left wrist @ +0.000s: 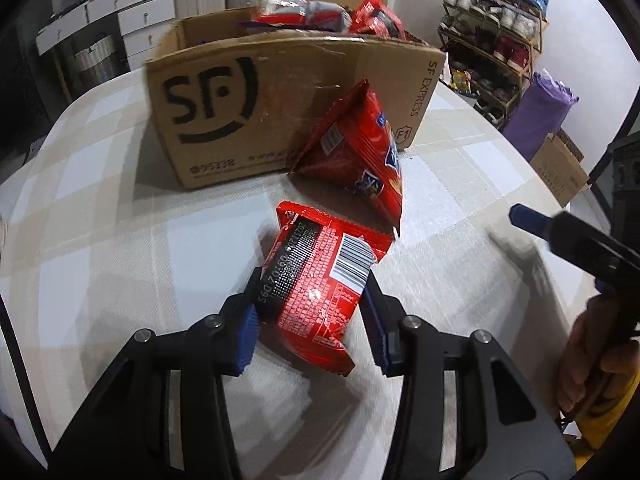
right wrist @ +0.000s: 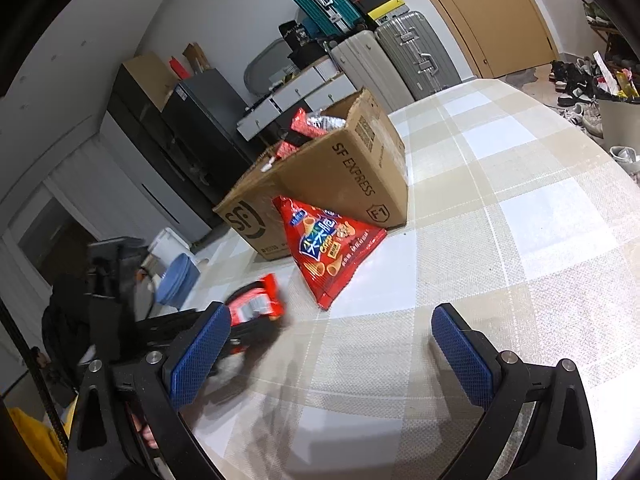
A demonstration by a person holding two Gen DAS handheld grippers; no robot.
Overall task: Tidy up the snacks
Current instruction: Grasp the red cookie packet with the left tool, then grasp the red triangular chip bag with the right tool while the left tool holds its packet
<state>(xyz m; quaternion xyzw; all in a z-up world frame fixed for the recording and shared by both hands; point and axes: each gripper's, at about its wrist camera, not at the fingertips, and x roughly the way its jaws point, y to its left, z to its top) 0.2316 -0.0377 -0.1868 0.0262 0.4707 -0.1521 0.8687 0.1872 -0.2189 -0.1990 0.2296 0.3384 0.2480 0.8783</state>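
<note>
Left wrist view: the left gripper (left wrist: 310,312) is clenched on a red snack packet (left wrist: 320,284), its blue pads pressing both sides of the wrapper, barcode side up. The packet seems lifted just off the checked tablecloth (left wrist: 120,248), though blur makes that hard to settle. Just beyond it a larger red chip bag (left wrist: 356,152) stands tilted, leaning against the front wall of the cardboard box (left wrist: 248,112) printed SF. More red packets (left wrist: 372,16) poke out over the box's far rim. At the right edge the right gripper (left wrist: 560,232) shows blurred, with the person's hand below it; from here I cannot tell how its jaws stand.

Right wrist view: the right gripper (right wrist: 332,348) is released, its blue pads spread wide above bare tablecloth (right wrist: 500,220) and holding nothing. To its left the left gripper (right wrist: 224,320) grips the red snack packet (right wrist: 256,300). The chip bag (right wrist: 332,252) leans on the cardboard box (right wrist: 340,176), which sits on the table with packets (right wrist: 304,128) inside
</note>
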